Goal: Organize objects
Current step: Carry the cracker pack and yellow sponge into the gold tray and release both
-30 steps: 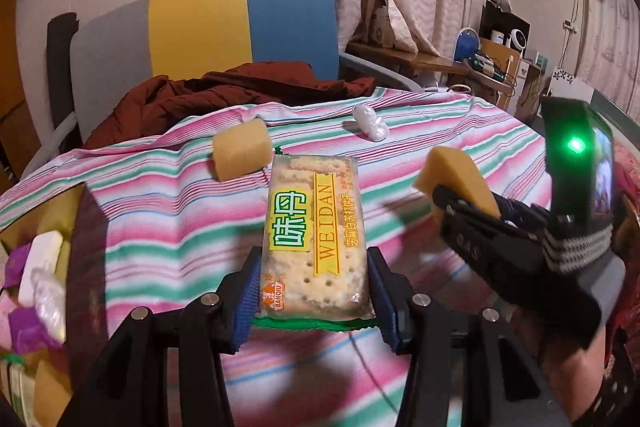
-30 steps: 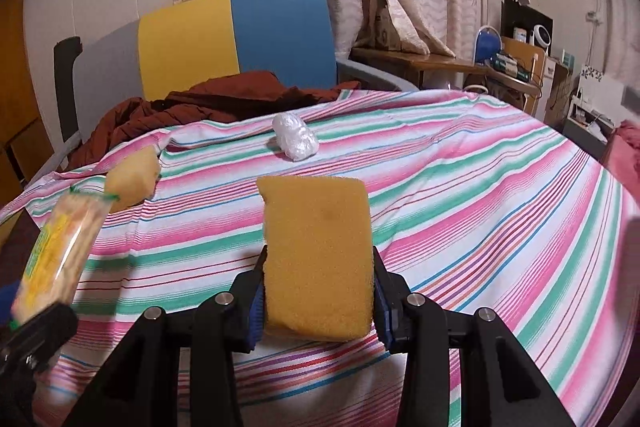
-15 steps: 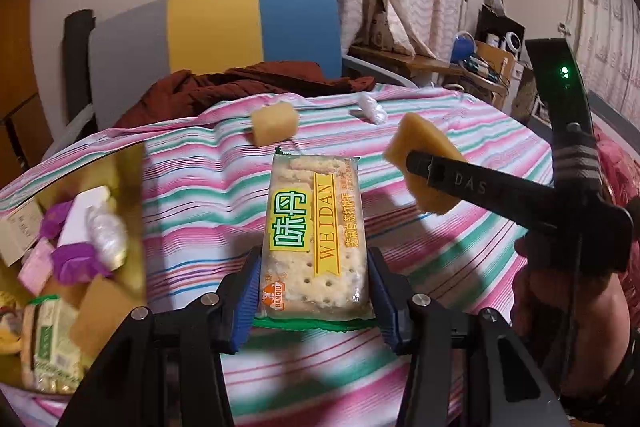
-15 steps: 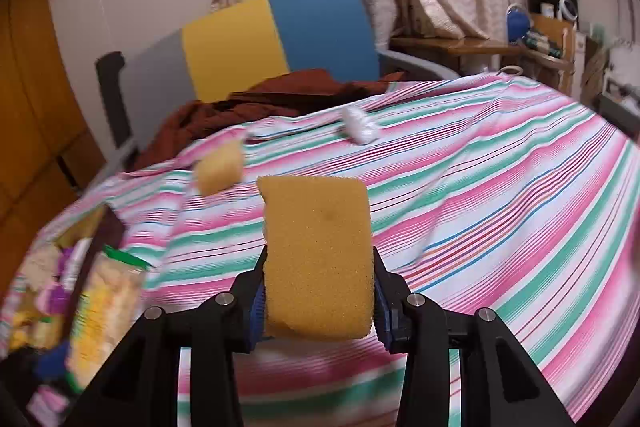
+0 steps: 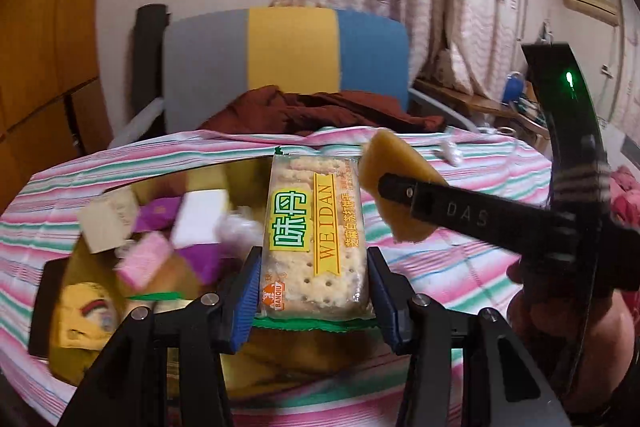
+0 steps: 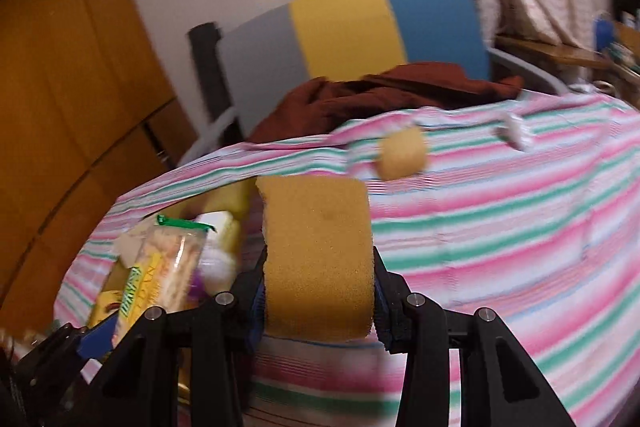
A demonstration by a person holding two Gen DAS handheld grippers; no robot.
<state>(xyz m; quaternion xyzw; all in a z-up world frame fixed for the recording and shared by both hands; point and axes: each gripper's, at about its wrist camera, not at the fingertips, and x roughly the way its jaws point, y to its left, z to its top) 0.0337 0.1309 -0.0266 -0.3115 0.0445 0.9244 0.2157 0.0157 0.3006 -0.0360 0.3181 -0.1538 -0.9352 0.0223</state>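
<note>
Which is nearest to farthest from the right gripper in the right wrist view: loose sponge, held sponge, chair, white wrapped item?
1. Held sponge, between the right gripper fingers.
2. Loose sponge, mid-cloth.
3. White wrapped item, far right.
4. Chair, behind table.

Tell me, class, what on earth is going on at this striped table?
A person is tidying up with a hand-held gripper in each hand. The left hand-held gripper is shut on a cracker packet, the right hand-held gripper on a yellow sponge. Both hang over or near a box of assorted items. A smaller sponge remains on the tablecloth.
</note>
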